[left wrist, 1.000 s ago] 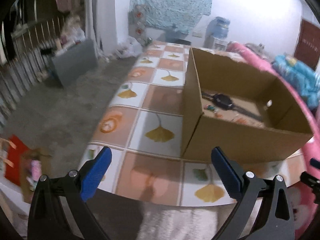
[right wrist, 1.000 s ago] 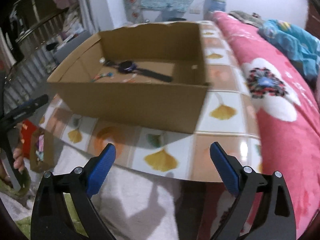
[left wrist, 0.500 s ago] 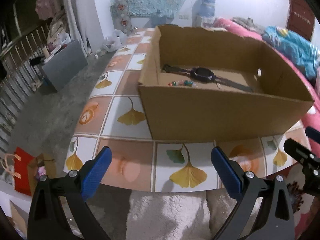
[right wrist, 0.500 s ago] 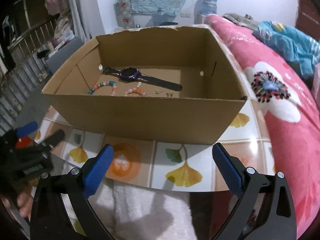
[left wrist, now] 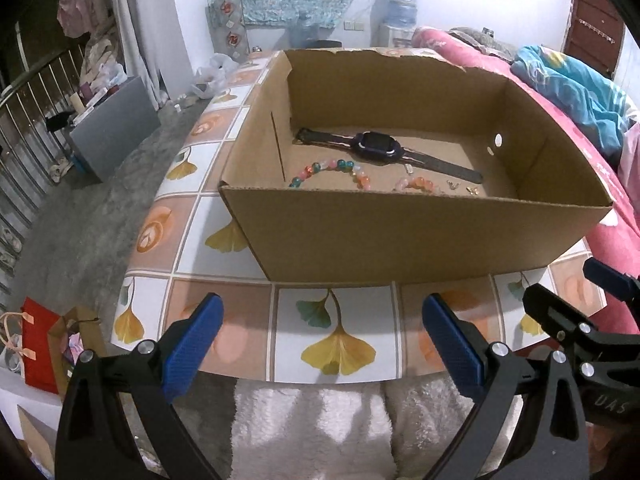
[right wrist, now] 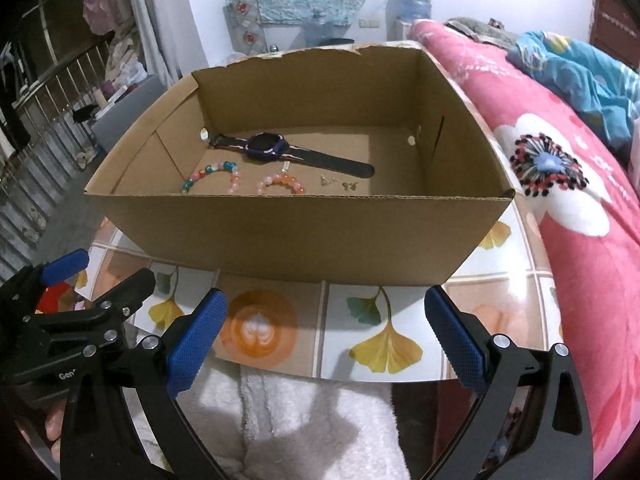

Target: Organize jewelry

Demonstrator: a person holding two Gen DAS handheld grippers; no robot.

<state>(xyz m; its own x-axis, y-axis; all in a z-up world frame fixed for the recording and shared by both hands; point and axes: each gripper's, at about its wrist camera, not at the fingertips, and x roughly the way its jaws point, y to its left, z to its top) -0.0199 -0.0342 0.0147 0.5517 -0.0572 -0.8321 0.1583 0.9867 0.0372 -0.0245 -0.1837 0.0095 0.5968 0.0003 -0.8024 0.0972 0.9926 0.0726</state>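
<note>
Left wrist view is taking in the counter, tiled with ginkgo leaves and coffee cups, which is carrying a large open cardboard box. To the right of the counter a pink flowered bed cover is lying, with a blue blanket bunched on it farther back.

The left hand-held gripper is hovering over the near edge of the counter, short of the box, its blue pads spread wide and gripping nothing. The right hand-held gripper is hanging just beside it, likewise in front of the box wall, released wide and touching nothing. Each one is showing at the edge of the other's view.

Inside the box, everything is resting flat on the cardboard floor. A dark watch with a purple case is lying stretched across the middle, strap ends pointing left and right. In front of it, nearer the grippers, a multicoloured bead bracelet is curving on the left side, and a pink and orange bead bracelet is sitting to its right, apart from it. Two small metal earrings are lying farther right, just ahead of the strap's end; their shape is too small to tell. The front wall of the box is hiding the near parts of both bracelets.
</note>
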